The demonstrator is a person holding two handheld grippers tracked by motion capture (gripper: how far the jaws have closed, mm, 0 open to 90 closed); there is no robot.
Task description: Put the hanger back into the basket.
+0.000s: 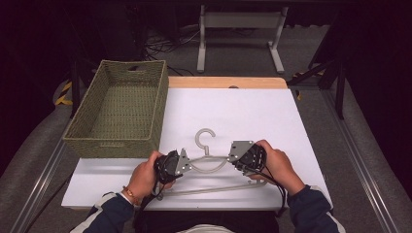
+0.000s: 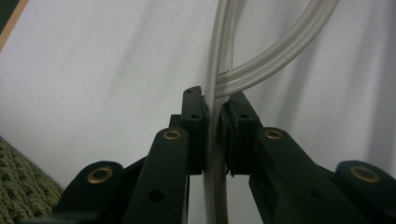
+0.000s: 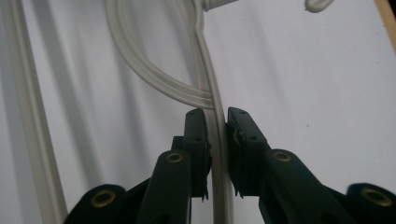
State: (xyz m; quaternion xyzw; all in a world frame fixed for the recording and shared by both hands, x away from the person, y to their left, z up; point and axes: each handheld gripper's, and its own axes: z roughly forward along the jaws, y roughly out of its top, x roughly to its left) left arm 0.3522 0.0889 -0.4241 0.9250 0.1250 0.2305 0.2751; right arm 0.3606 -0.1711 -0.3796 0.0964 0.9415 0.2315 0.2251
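Both hand-held grippers, left (image 1: 180, 163) and right (image 1: 236, 156), clamped on light, stiff, slippery plastic hanger (image 1: 206, 167) shoulders, lower centre — sensible hold points.

Dark navy sleeves with white stripe panels, orange bracelet (image 1: 129, 193) on left wrist. Left tongs (image 1: 171, 165) and right tongs (image 1: 246, 156) black, each topped by a grey three-cornered plate, black cables trailing. Jaws matte black, brass rivets (image 2: 172, 134), small screw holes.
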